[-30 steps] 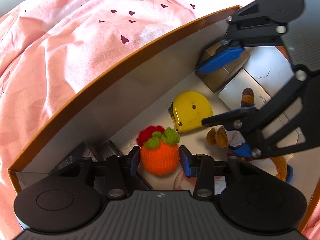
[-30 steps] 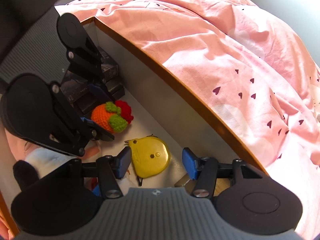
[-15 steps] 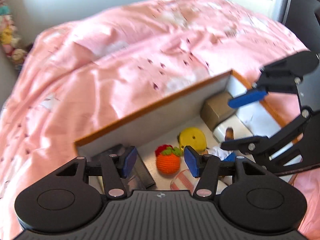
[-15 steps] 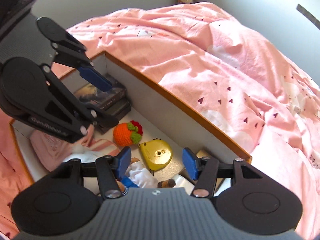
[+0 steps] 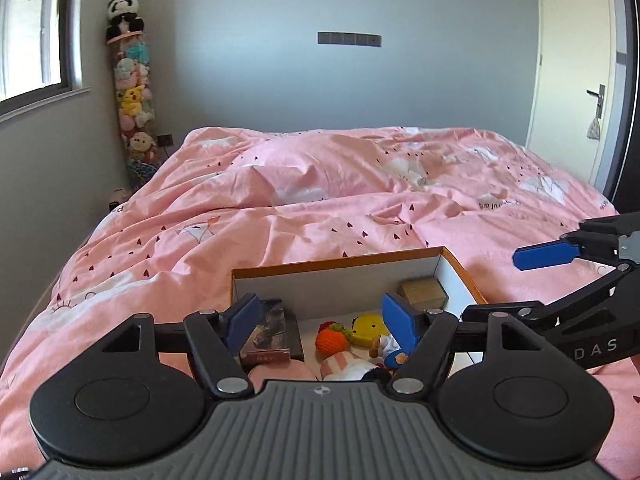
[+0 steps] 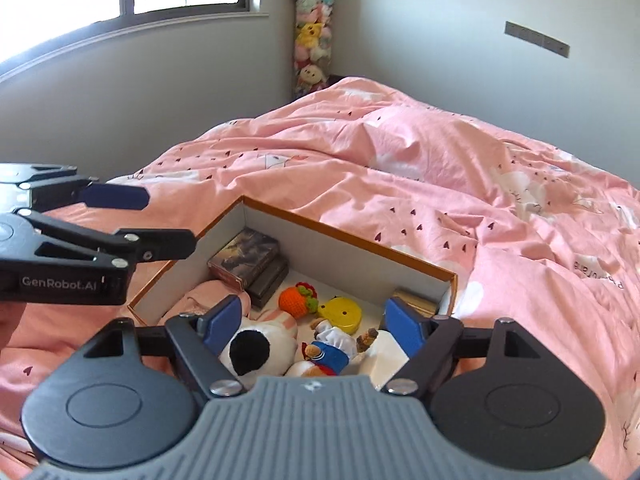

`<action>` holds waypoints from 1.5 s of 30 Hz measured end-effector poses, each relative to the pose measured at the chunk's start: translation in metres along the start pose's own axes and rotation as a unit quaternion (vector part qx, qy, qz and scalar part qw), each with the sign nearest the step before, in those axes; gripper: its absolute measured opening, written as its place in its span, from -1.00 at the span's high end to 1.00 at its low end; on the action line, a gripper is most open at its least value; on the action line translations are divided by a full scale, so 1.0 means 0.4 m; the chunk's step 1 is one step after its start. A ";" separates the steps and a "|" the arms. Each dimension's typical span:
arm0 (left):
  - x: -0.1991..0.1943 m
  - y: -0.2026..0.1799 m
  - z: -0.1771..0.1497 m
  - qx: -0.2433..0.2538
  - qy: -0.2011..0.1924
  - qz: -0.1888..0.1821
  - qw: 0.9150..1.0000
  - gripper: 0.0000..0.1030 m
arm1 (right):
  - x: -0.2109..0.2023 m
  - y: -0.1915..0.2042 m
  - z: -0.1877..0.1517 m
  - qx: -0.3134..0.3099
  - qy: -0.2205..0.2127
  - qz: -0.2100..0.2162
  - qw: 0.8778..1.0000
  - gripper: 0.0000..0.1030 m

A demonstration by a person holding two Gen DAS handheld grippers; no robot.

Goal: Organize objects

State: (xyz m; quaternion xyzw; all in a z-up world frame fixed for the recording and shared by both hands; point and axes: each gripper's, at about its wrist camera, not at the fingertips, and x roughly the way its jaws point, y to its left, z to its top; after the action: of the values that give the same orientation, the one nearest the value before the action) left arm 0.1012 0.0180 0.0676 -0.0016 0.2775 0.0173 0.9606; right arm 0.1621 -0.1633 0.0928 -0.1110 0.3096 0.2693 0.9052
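Above the open box [image 6: 352, 246] we hold both grippers, and neither one carries anything. Our left gripper [image 5: 320, 320] has its jaws opening wide, with only air between the blue pads; our right gripper [image 6: 312, 322] is opening too, and it is also empty. The box lies on the pink duvet [image 6: 460, 168] and holds the task's things. The stacked books [image 6: 248, 258] stand in the far left corner of the box. The crocheted orange fruit [image 6: 295, 300] and the yellow tape measure [image 6: 342, 312] lie side by side near the middle of the box floor. A small cardboard box [image 5: 424, 294] sits in the far right corner, and the plush toys [image 6: 264, 346] fill the near side.

We judge that the sorting is almost finished. The risk now comes from the soft bedding: if we press on the rim of the box, the box can tilt and the round fruit may roll. A gripper that swings low can also catch the box wall.
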 end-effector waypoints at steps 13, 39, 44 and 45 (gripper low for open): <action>-0.071 0.008 -0.113 -0.055 -0.052 0.059 0.995 -0.61 | -0.138 0.096 -0.128 0.118 -0.131 -0.078 0.981 -0.88; -0.018 -0.011 -0.229 -0.027 0.036 0.060 0.997 -0.72 | -0.041 0.133 -0.277 0.178 -0.064 -0.144 0.971 -0.93; -0.011 -0.013 -0.233 -0.027 0.052 0.063 0.996 -0.72 | -0.032 0.128 -0.283 0.181 -0.056 -0.139 0.972 -0.93; -0.009 -0.011 -0.233 -0.028 0.056 0.064 0.996 -0.72 | -0.031 0.128 -0.284 0.182 -0.054 -0.138 0.972 -0.93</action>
State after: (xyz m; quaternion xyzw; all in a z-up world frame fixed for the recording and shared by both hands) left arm 0.0484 0.0124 -0.0093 -0.0117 0.3297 0.0863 0.9400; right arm 0.0686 -0.1677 0.0095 0.0286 0.2857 0.0861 0.9540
